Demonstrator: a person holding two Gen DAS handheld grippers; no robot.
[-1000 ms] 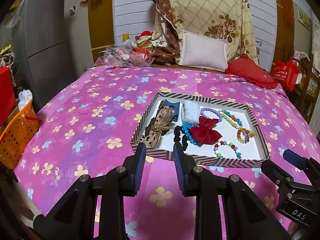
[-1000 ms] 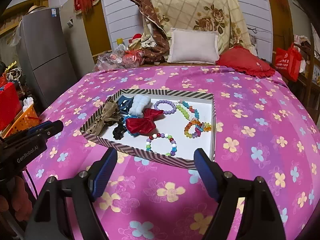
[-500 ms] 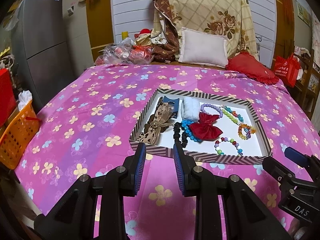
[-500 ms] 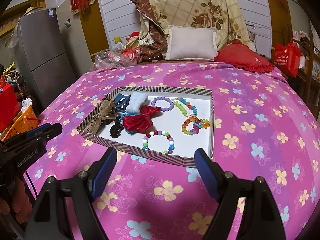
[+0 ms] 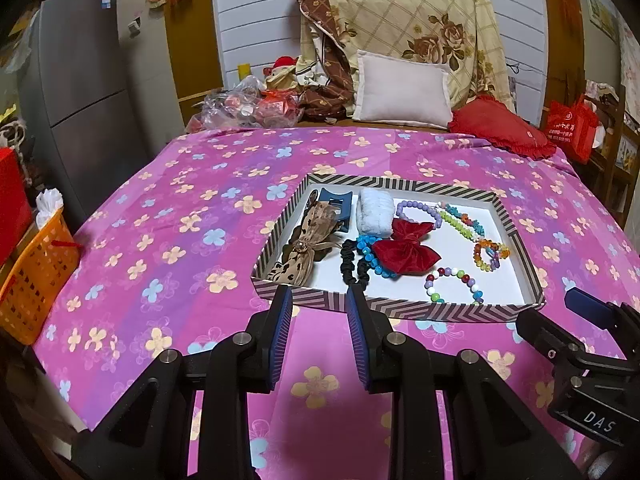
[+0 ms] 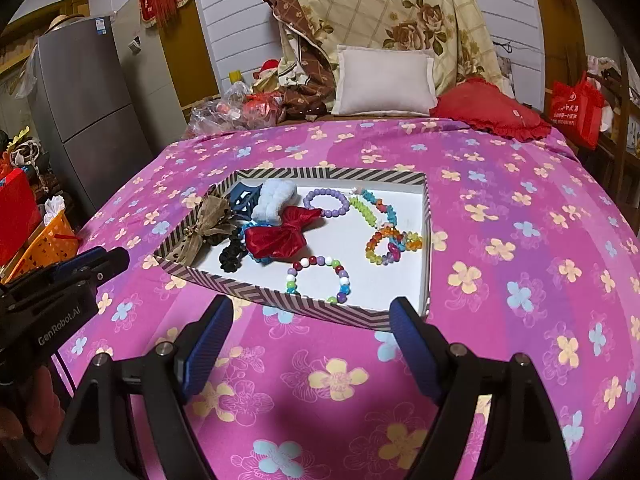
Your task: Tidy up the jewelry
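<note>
While we're hovering over the bed, here's how things look to us:

Tray: the striped tray [image 6: 280, 303] sits on the pink flowered bedspread [image 6: 520, 240], centre of the right wrist view, and every piece we can spot lies inside it.

Left half of tray: hair stuff is bunched up here. The leopard bow [image 5: 308, 240], blue claw clip [image 5: 336, 200], fluffy white scrunchie [image 5: 375, 212], black scrunchie [image 5: 352, 260] and red velvet bow [image 6: 276, 238] are all touching or overlapping, with a blue bead bracelet [image 5: 370, 254] half under the red bow.

Right half of tray: the bead bracelets lie flatter and more apart. There's a purple one [image 6: 326, 202], a green and turquoise strand [image 6: 372, 208], an orange cluster [image 6: 390, 244] and a multicolour loop [image 6: 318, 278] near the front rim.

Left gripper [image 5: 318, 336]: lower middle of its own view, fingers narrow with a slim gap, holding nothing, just short of the tray's front rim.

Right gripper [image 6: 310, 344]: fingers spread wide, empty, also just in front of the tray.

Progress: honestly we can't call it. Everything being in the tray fits a finished gather-up, but the tangled heap on the left also fits a pile waiting to be sorted out. No loose jewelry shows on the bedspread.
</note>
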